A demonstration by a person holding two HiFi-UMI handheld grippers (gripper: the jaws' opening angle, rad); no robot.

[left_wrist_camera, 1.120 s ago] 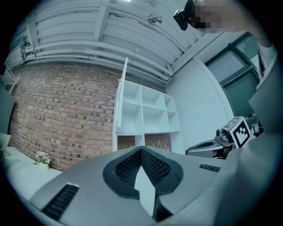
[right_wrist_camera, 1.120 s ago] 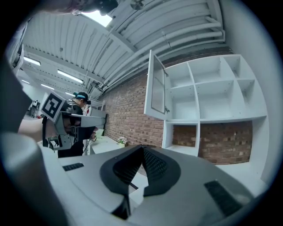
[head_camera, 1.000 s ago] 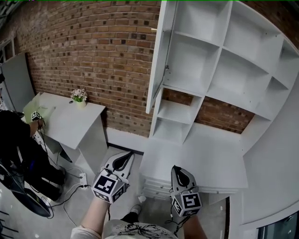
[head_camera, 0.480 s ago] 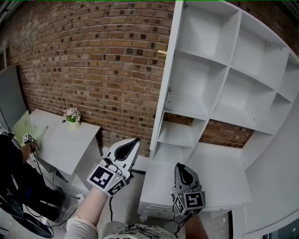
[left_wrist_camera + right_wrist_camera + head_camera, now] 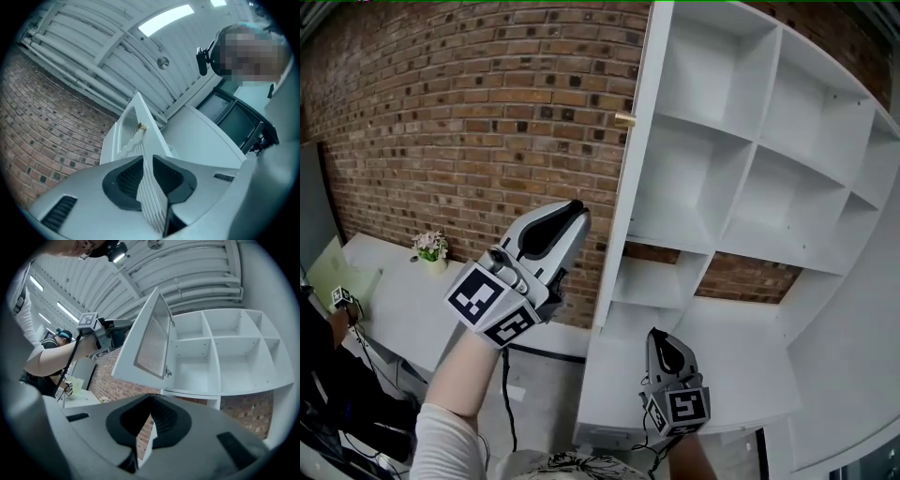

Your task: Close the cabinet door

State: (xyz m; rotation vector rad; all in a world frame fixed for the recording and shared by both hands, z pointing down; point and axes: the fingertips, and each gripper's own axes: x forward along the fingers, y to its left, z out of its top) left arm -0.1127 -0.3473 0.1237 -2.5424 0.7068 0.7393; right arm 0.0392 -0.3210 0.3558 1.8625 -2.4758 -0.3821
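The white cabinet door stands wide open, edge-on to me, with a gold knob on its left face. Right of it are the bare white shelves. My left gripper is raised to the left of the door, below the knob, apart from it. Its jaws are opening, a narrow gap with nothing between them. In the left gripper view the left gripper looks up at the door and knob. My right gripper hangs low, shut and empty. The right gripper faces the louvred door.
A red brick wall runs behind. A white desk with a small flower pot stands at the left, with a seated person beside it. A white counter lies under the shelves.
My left gripper has risen from near the floor up beside the door and its jaws have parted slightly. The view has tilted upward. The right gripper shifted a little, then held.
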